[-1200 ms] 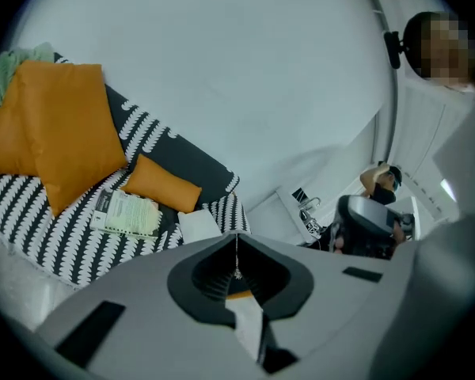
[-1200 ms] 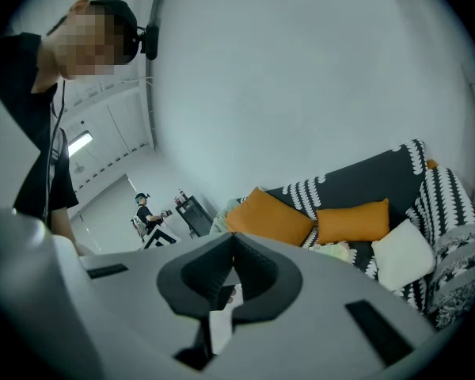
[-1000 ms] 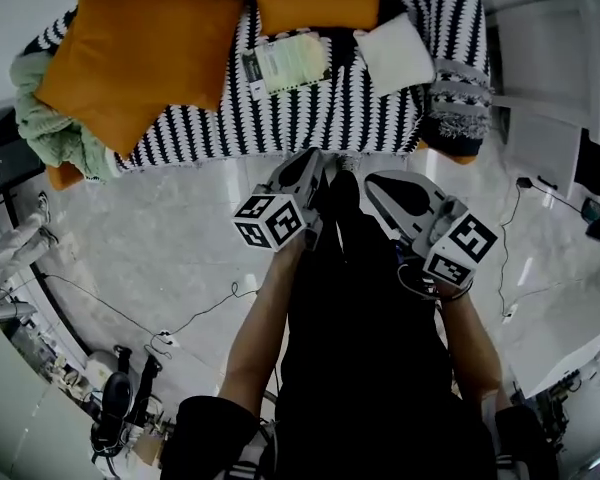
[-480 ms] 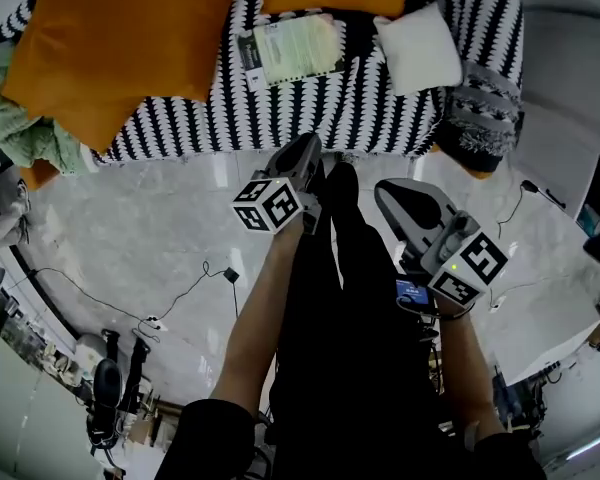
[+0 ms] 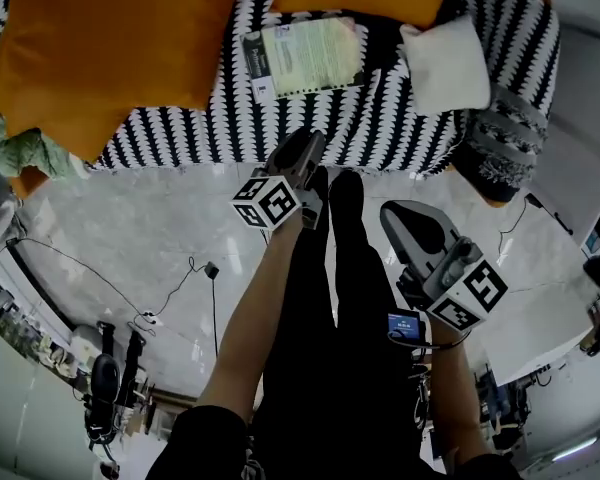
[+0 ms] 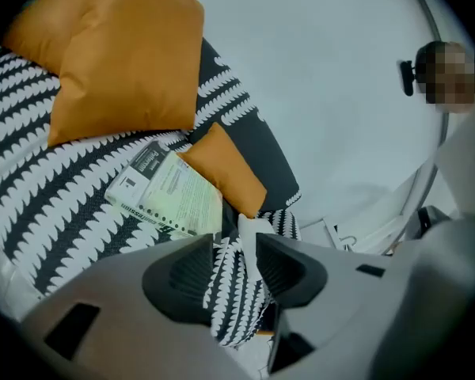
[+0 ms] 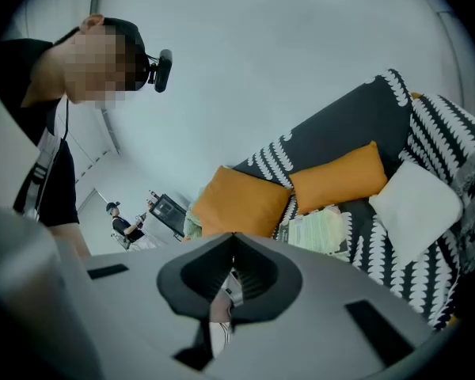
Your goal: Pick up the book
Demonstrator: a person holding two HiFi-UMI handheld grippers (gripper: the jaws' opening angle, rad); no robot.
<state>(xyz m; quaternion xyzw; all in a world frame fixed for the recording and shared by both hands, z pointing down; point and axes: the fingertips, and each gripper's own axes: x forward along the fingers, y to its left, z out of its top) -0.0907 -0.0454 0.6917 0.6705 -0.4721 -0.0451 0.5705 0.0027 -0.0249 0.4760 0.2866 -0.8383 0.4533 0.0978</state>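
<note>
Nearest me, my right gripper (image 5: 398, 218) has its jaws closed together on nothing. My left gripper (image 5: 308, 146), a little ahead at the sofa's edge, has just been opening; its jaws stand partly apart with nothing between them. Beyond both, the book (image 5: 305, 56) lies flat on the black-and-white sofa (image 5: 380, 118), between the big orange cushion (image 5: 100, 48) and the white cushion (image 5: 445, 63).

In the head view the left gripper (image 5: 308, 150) sits at frame centre, pointing toward the top of the frame from a bare left forearm (image 5: 248, 328). Its jaws have just been opening and stand apart, with nothing pressed between them. The right gripper (image 5: 394, 218), at lower right, angles up-left from the right forearm (image 5: 448, 388), its jaws meeting at the tips.
</note>
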